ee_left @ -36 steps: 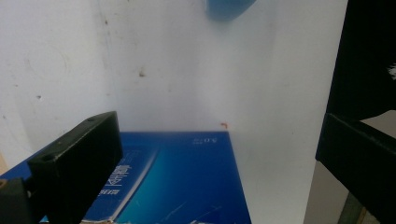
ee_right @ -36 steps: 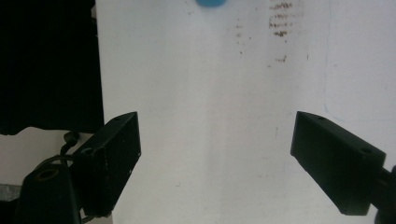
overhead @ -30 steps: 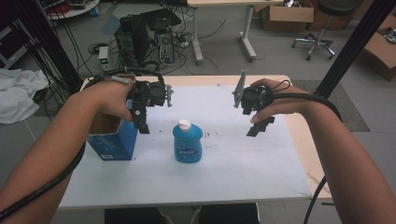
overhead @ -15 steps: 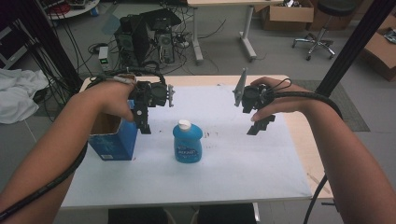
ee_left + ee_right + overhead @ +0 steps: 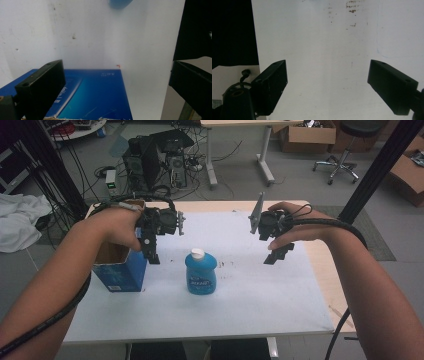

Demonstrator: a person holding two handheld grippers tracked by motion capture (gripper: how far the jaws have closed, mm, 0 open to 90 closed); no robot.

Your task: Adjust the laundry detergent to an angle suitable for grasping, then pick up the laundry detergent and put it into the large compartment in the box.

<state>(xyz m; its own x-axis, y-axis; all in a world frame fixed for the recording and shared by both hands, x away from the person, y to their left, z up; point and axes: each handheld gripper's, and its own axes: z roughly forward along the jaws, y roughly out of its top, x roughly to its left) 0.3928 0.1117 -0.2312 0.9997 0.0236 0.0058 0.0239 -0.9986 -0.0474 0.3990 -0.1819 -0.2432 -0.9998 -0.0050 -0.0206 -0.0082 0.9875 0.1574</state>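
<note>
A blue bottle with a white cap stands upright at the middle of the white table. Left of it stands a blue cardboard box with its top open. My left gripper hangs open over the box's right edge, jaws pointing down. In the left gripper view the open left gripper spans the box's blue side, and the bottle's edge shows at the top. My right gripper hovers open to the right of the bottle, holding nothing. In the right gripper view the right gripper faces bare tabletop.
Brown stains mark the white sheet between bottle and right gripper. Behind the table on the floor are computer towers, cables and an office chair. A black post rises at the right; white cloth lies left.
</note>
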